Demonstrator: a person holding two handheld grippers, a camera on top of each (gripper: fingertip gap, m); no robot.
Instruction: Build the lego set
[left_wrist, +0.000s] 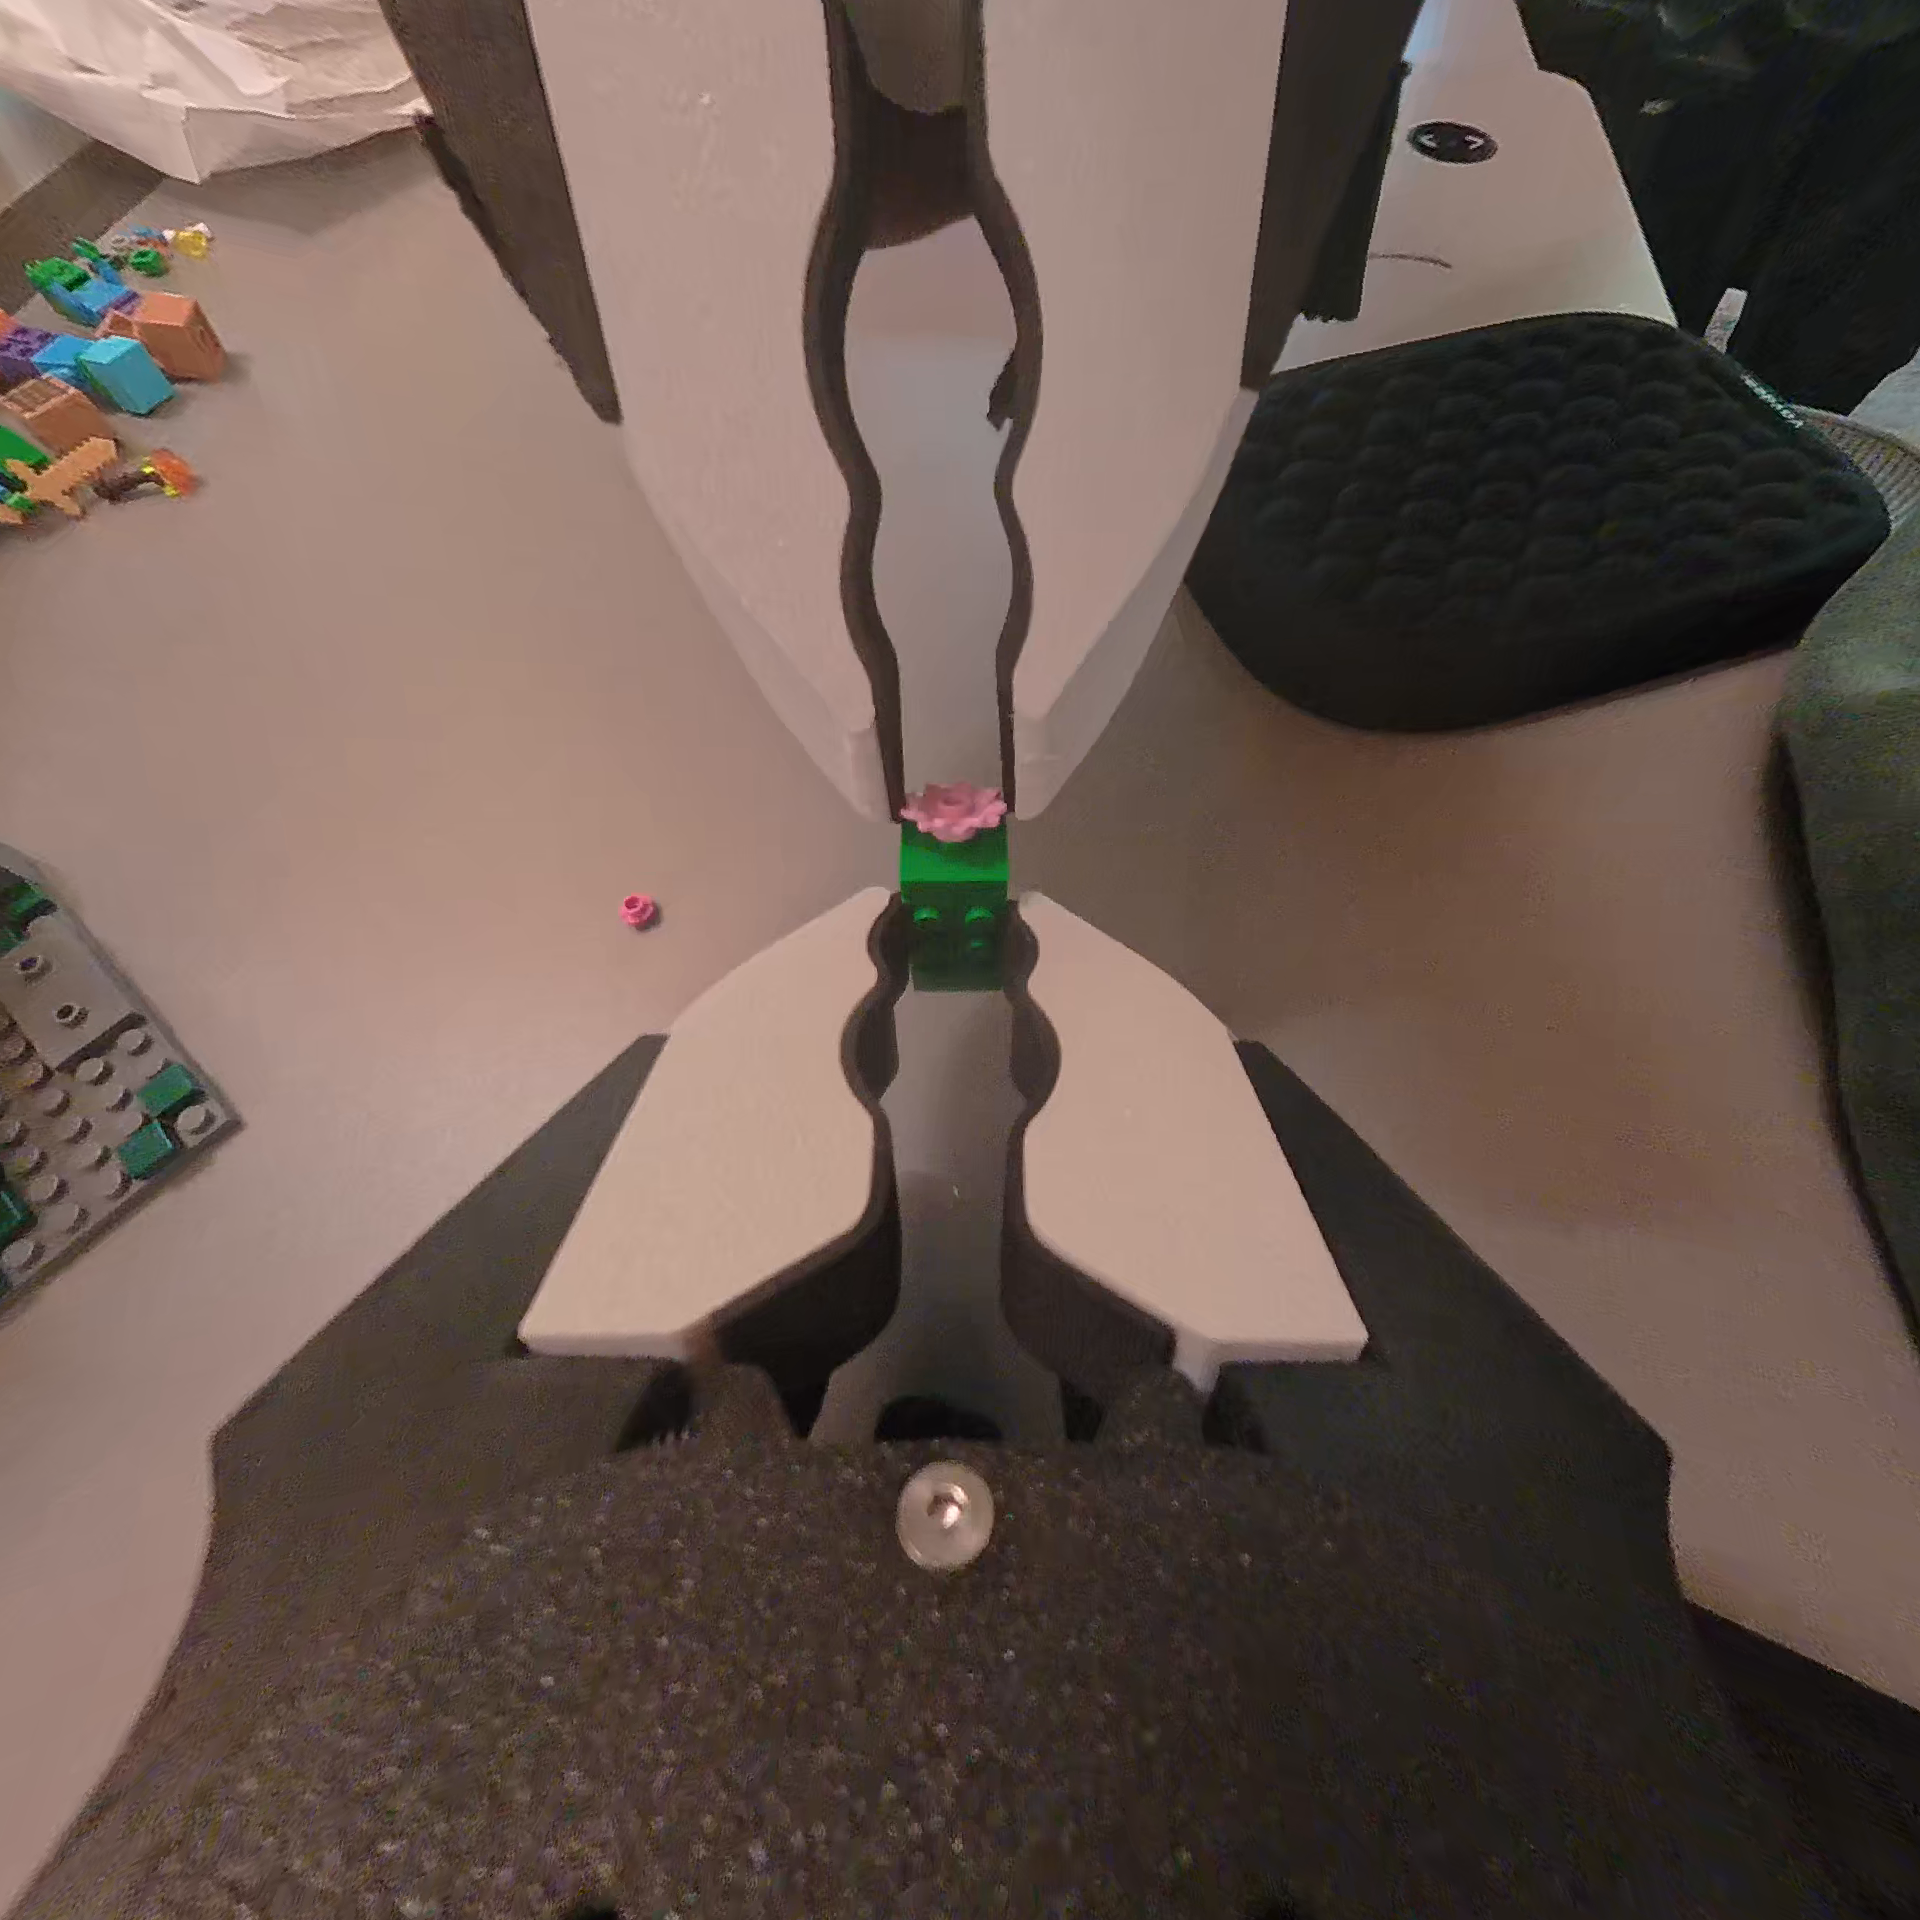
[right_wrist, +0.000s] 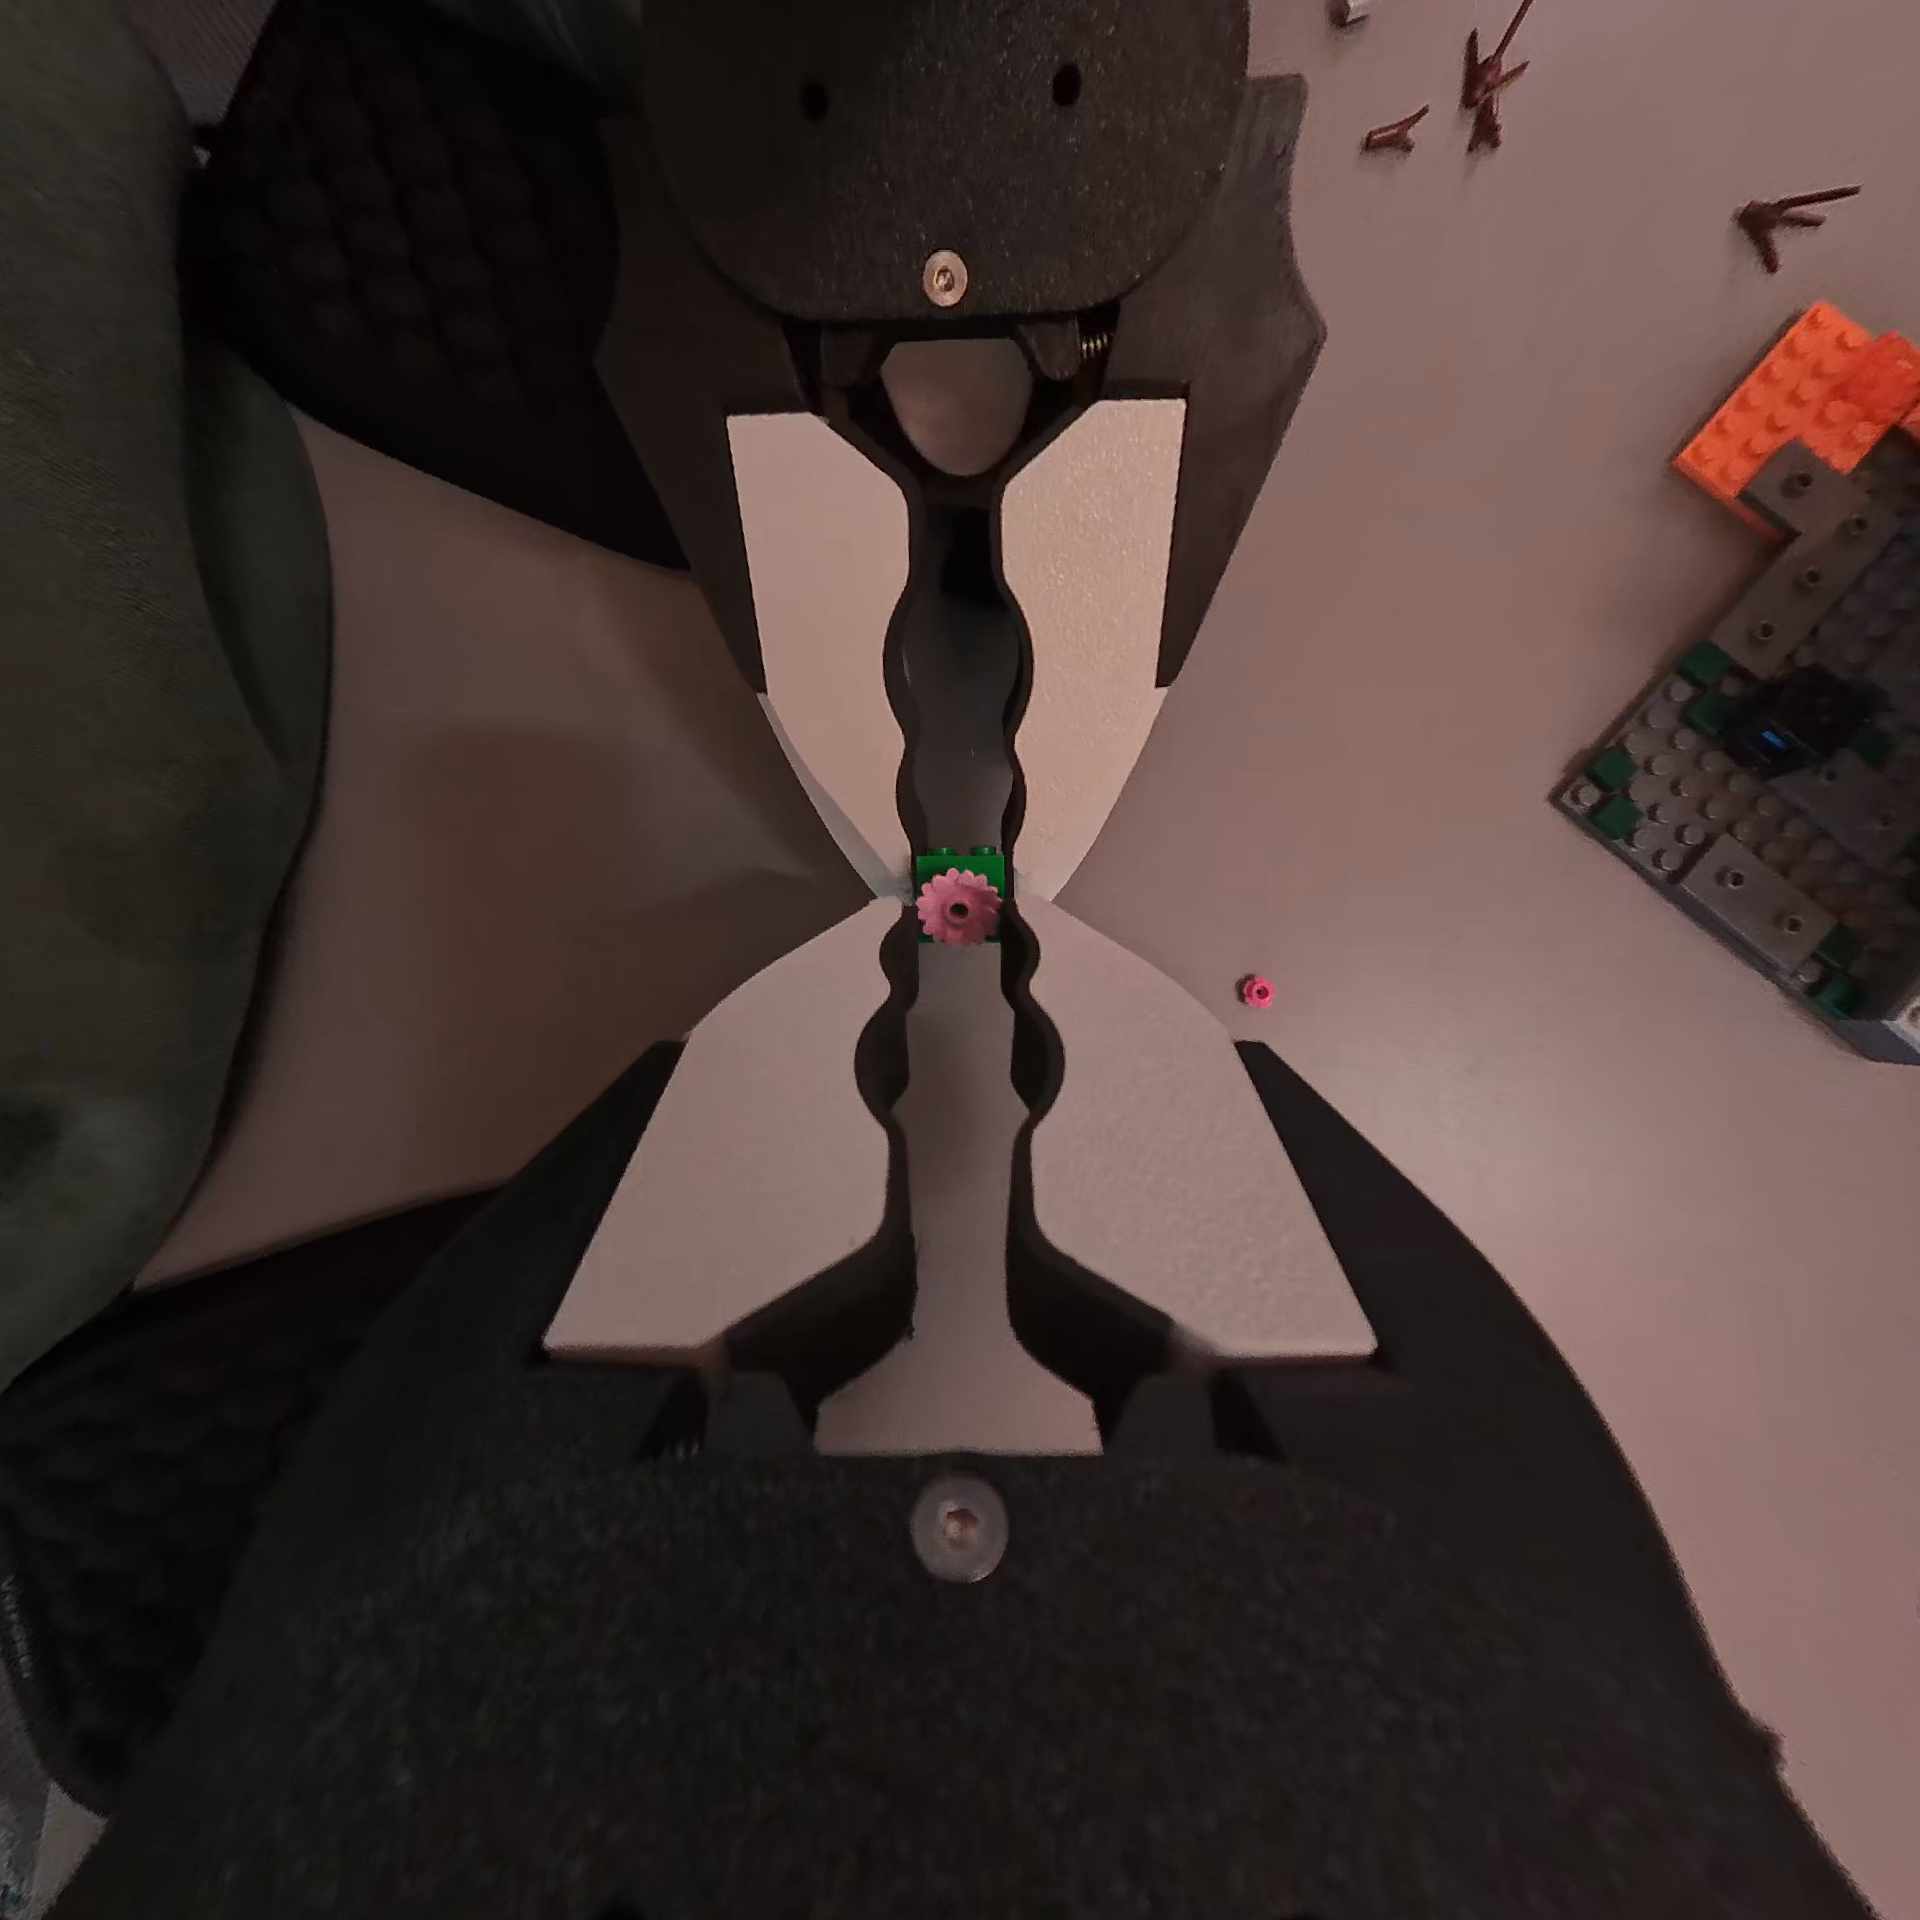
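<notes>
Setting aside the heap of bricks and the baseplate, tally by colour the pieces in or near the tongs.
Green: 1, the green square plastic brick gripped by the left tongs.
Pale pink: 1, the pale pink flower-shaped plastic piece against that brick, between the right tongs.
Magenta: 1, the small magenta round plastic stud lying on the grey table.
Total: 3

The two grippers met tip to tip above the pale tabletop (left_wrist: 416, 675), closing off the space between them. Bare table lay open to the side, broken only by a tiny pink round stud (left_wrist: 640, 911). Farther out stood a grey studded baseplate (left_wrist: 114, 1122) and a heap of loose coloured bricks (left_wrist: 104, 353). A black dimpled cushion (left_wrist: 1538, 509) blocked the opposite side.
</notes>
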